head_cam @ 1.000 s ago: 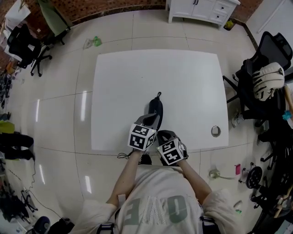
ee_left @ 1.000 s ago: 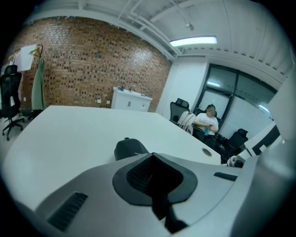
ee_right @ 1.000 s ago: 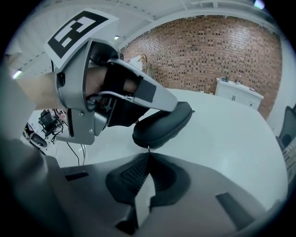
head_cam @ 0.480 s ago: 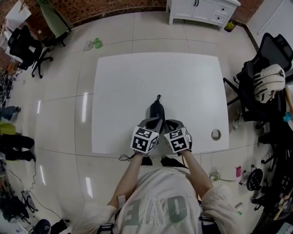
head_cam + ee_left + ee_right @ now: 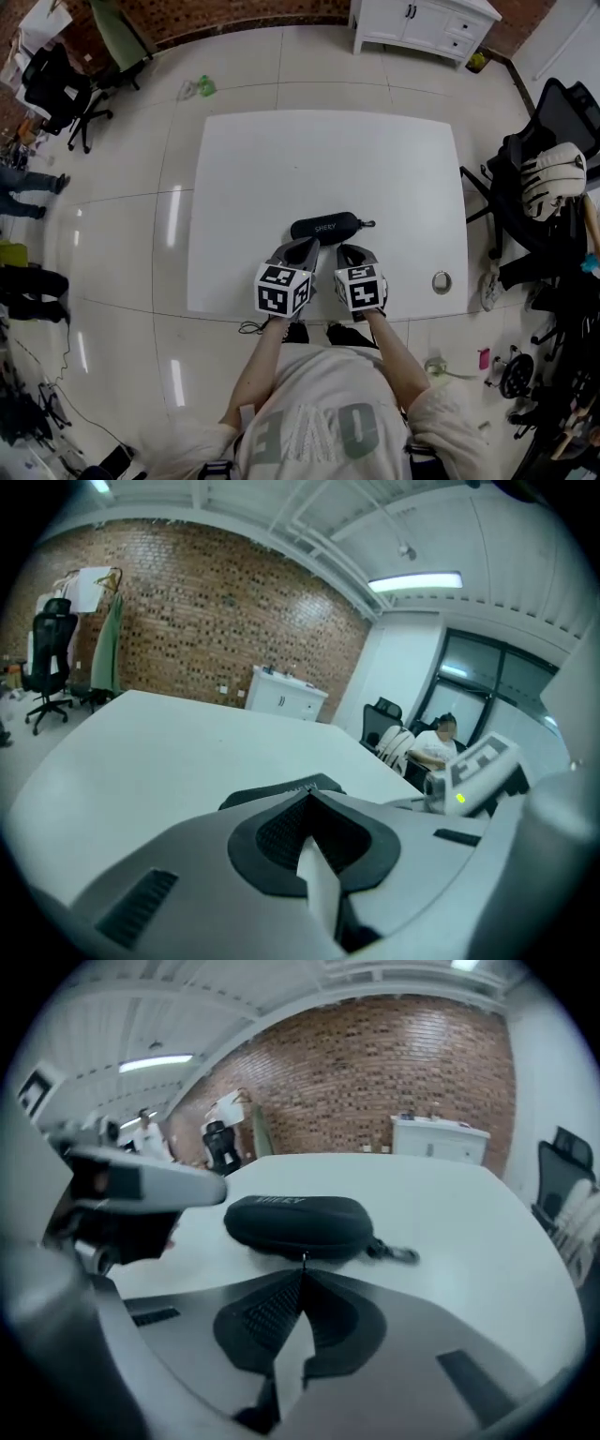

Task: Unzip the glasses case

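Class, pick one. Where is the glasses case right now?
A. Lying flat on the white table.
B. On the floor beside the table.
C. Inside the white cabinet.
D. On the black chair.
A: the glasses case lies flat on the table, near its front edge.

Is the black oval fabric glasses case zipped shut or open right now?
Shut: the black oval glasses case lies closed, with no gap along its seam.

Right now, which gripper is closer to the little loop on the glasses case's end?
Right. The right gripper is just short of the loop, on the person's side; the left gripper is by the other end of the glasses case.
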`<act>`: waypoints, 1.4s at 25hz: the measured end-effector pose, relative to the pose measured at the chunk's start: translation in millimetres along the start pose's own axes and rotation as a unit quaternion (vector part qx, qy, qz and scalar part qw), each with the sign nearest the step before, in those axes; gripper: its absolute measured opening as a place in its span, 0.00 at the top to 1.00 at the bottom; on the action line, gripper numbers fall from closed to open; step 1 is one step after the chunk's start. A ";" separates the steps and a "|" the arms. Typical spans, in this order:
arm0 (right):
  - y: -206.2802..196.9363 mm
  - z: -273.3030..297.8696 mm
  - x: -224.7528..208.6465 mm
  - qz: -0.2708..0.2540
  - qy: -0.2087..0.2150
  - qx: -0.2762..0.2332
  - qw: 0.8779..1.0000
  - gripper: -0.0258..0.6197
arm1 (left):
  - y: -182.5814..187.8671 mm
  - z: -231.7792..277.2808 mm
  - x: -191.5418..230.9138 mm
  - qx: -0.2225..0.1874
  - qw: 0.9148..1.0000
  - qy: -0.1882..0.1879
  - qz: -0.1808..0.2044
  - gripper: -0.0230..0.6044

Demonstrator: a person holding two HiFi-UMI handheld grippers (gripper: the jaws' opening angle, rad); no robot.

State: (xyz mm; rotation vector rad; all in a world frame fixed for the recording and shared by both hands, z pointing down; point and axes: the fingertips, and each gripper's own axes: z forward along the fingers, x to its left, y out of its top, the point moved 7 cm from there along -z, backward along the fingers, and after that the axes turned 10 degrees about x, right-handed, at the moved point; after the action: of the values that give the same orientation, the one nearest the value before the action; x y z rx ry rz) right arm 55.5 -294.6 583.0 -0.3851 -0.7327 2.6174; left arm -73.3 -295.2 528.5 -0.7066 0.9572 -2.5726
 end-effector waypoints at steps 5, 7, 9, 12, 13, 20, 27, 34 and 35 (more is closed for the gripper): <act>-26.9 -3.1 52.4 -0.057 0.055 0.020 0.997 0.96 | 0.4 0.4 -2.2 -0.003 1.000 -0.004 0.011 0.96; -31.4 -2.9 59.7 -0.061 0.059 0.022 0.996 0.96 | -1.5 7.2 -5.3 0.010 1.000 -0.010 0.024 0.96; -32.8 -4.8 60.3 -0.057 0.055 0.021 0.997 0.96 | -6.4 16.3 -5.7 0.029 0.999 -0.011 0.036 0.96; -33.4 -8.7 53.6 -0.058 0.042 0.020 0.997 0.96 | -7.9 22.5 -4.7 0.036 0.999 -0.010 0.034 0.96; -34.8 -9.9 50.5 -0.064 0.034 0.021 0.997 0.96 | -7.9 22.8 -4.6 0.035 0.999 -0.013 0.027 0.96; -46.3 -20.5 7.8 -0.053 -0.021 0.029 0.998 0.96 | -13.1 24.7 -5.2 0.031 0.999 -0.026 0.014 0.96; -28.8 -17.4 -22.7 -0.056 -0.036 0.031 0.997 0.96 | -7.7 30.7 -6.5 0.032 0.999 -0.027 0.013 0.96; -35.5 -24.3 15.1 -0.119 0.023 0.047 0.991 0.96 | 0.4 24.4 -10.9 0.035 0.999 -0.015 0.018 0.96; -36.7 -26.3 24.2 -0.132 0.033 0.048 0.990 0.96 | 1.2 24.8 -13.1 0.037 0.999 -0.016 0.020 0.96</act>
State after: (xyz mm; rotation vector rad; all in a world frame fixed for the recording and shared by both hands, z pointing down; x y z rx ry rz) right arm 54.4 -243.7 577.5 -0.3215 -0.5905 2.3685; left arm -48.7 -303.3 539.5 -0.6988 0.8517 -2.5392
